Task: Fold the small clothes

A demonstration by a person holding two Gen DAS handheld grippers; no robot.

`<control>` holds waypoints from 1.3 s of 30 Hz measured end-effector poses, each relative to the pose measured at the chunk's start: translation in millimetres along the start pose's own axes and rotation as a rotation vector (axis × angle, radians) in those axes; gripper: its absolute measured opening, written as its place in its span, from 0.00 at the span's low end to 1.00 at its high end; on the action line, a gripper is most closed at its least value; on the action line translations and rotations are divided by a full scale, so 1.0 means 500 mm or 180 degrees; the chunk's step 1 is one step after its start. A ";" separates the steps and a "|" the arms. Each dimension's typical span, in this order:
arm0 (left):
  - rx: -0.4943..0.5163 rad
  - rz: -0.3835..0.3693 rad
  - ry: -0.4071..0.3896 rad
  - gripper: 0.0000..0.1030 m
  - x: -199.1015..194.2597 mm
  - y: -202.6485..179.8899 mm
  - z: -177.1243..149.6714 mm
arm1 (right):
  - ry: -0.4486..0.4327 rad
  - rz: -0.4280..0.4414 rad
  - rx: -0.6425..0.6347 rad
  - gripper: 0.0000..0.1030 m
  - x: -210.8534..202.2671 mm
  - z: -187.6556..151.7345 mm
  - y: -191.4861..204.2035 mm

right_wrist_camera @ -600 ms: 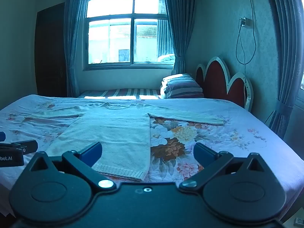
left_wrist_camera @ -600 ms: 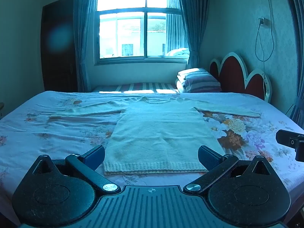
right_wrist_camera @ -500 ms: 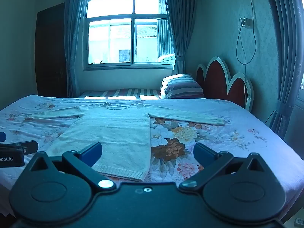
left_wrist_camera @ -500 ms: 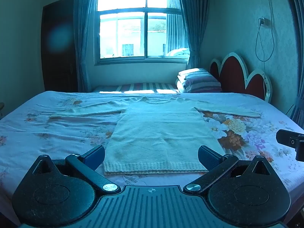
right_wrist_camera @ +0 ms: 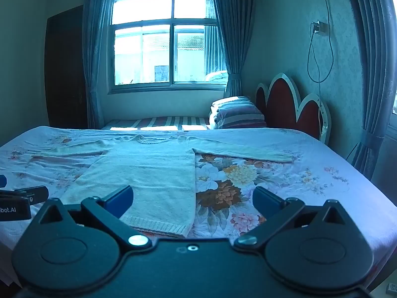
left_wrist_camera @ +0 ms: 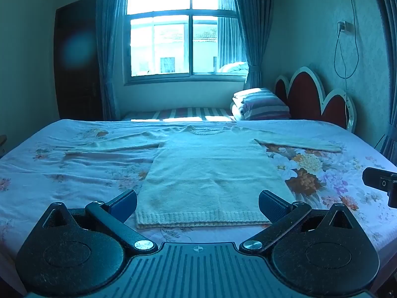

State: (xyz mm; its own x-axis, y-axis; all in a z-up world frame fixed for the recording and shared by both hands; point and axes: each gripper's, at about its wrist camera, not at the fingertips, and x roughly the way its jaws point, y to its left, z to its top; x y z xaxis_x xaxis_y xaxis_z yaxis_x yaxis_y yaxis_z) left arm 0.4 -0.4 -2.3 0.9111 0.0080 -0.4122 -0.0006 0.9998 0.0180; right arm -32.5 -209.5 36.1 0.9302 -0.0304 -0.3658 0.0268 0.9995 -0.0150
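Cream sweater [left_wrist_camera: 211,173] lies flat on bed [left_wrist_camera: 62,181], sleeves out, unfolded. Left gripper [left_wrist_camera: 197,202] and right gripper [right_wrist_camera: 193,200] hover at hem, jaws wide, empty. Next, probably: pinch a sleeve, fold inward.

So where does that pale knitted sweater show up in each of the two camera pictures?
Left wrist view: the sweater lies flat at centre, its hem between the open fingers.
Right wrist view: the sweater lies left of centre.
Shared landmark: the striped pillow by the red headboard.
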 end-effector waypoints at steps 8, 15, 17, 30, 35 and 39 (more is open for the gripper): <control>0.0010 0.0003 0.0000 1.00 0.000 -0.002 0.000 | -0.0009 -0.0009 0.0017 1.00 0.000 -0.004 -0.004; 0.0009 0.0009 0.0003 1.00 -0.002 -0.004 0.001 | -0.0006 -0.0012 0.0010 1.00 -0.001 -0.002 0.000; 0.0004 0.0008 -0.0001 1.00 -0.003 -0.004 0.001 | -0.0013 -0.0014 0.0005 1.00 -0.002 -0.001 0.001; -0.0005 0.0000 -0.0004 1.00 -0.002 0.000 0.000 | -0.0033 -0.0025 0.0003 1.00 -0.005 -0.001 0.004; -0.0001 0.0001 -0.0006 1.00 -0.003 0.001 0.000 | -0.0032 -0.0022 0.0002 1.00 -0.006 -0.001 0.004; -0.0005 -0.0002 -0.0009 1.00 -0.004 0.002 0.000 | -0.0031 -0.0021 0.0002 1.00 -0.006 -0.001 0.004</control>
State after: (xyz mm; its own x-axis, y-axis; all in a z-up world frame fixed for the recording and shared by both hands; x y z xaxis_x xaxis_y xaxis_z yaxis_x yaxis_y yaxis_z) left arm -1.7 0.6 -1.5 0.9122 0.0072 -0.4097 -0.0005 0.9999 0.0164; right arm -35.3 -207.2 36.8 0.9335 -0.0371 -0.3566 0.0333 0.9993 -0.0168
